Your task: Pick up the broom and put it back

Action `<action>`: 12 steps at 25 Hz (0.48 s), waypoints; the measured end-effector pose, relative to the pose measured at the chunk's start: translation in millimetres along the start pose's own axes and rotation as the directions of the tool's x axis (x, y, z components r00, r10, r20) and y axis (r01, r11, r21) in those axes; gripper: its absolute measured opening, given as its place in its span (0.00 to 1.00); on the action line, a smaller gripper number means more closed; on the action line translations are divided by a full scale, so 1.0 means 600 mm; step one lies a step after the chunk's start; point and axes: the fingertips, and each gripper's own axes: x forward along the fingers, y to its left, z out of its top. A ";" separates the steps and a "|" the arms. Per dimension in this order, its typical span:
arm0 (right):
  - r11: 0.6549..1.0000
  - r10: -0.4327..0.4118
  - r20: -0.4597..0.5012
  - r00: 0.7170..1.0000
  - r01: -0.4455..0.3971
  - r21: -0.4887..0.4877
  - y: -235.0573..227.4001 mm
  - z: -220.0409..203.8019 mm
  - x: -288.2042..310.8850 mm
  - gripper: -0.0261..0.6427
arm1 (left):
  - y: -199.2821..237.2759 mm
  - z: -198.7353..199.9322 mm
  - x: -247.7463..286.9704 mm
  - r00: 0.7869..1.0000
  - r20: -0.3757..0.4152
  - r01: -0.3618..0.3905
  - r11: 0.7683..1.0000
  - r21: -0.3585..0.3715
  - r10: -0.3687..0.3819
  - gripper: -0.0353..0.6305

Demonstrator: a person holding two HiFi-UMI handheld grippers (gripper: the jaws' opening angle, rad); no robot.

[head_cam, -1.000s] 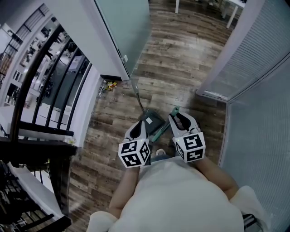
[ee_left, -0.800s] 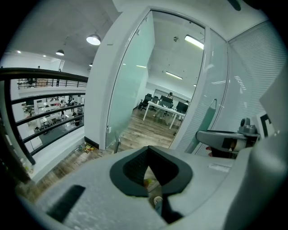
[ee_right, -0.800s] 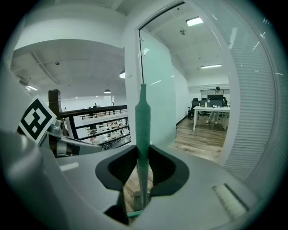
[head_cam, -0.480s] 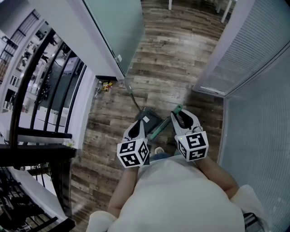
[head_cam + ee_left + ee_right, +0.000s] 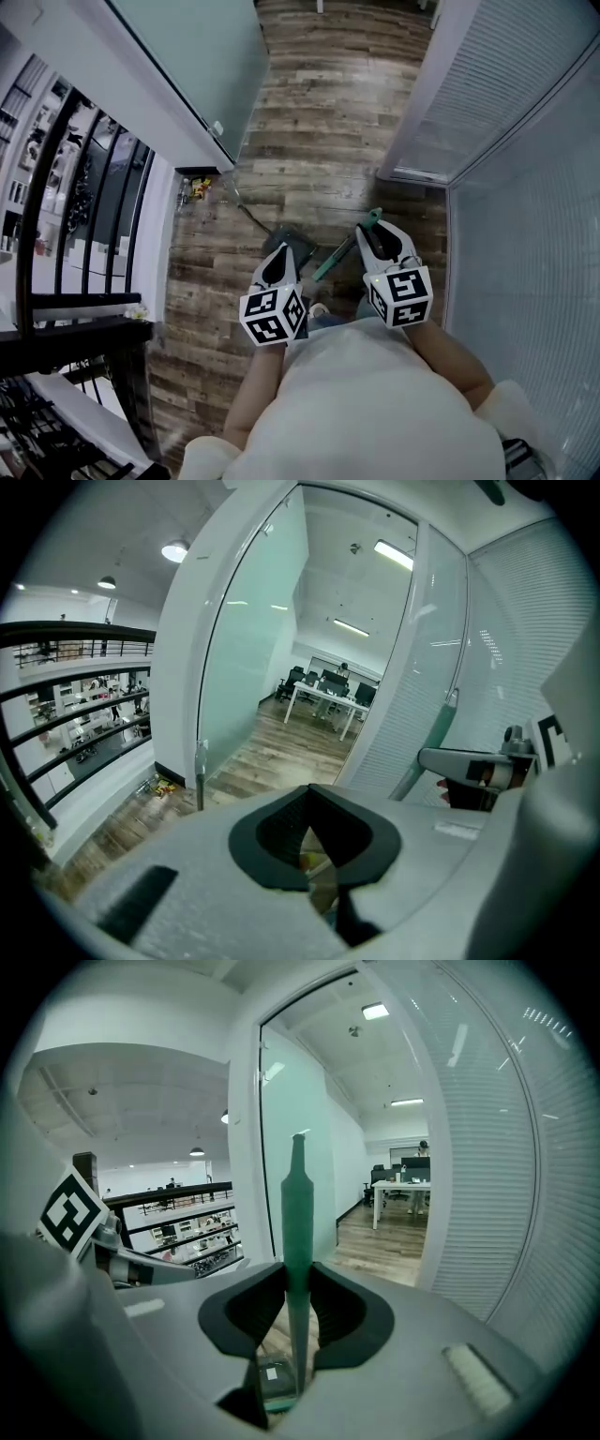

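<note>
Clamping the green broom handle, right claw with square-marker cube.

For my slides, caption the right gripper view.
Right claw clamped on the green broom handle, glass partition ahead.

Bare forearms stretched forward, side by side. On left, white two-jaw gripper: jaws together. On right, white two-jaw gripper: pads clamped on green plastic broom handle, handle rising past fingertips.
</note>
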 end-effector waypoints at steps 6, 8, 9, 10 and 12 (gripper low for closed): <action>0.999 -0.047 -0.009 0.999 0.047 0.011 -0.091 -0.002 -0.020 0.18 | -0.069 0.004 0.056 0.999 -0.025 0.025 1.000 0.019 -0.024 0.06; 0.998 -0.059 -0.010 0.998 0.059 0.012 -0.124 -0.002 -0.024 0.18 | -0.092 0.006 0.074 0.999 -0.026 0.030 0.999 0.021 -0.030 0.06; 0.998 -0.066 -0.010 0.998 0.066 0.014 -0.140 -0.001 -0.025 0.18 | -0.103 0.009 0.084 0.999 -0.026 0.033 0.999 0.022 -0.032 0.06; 0.997 -0.073 -0.011 0.997 0.074 0.015 -0.156 0.000 -0.025 0.18 | -0.112 0.013 0.093 0.999 -0.025 0.036 0.999 0.024 -0.035 0.06; 0.996 -0.090 -0.013 0.996 0.090 0.019 -0.186 0.002 -0.028 0.18 | -0.131 0.019 0.109 0.999 -0.026 0.042 0.999 0.028 -0.041 0.06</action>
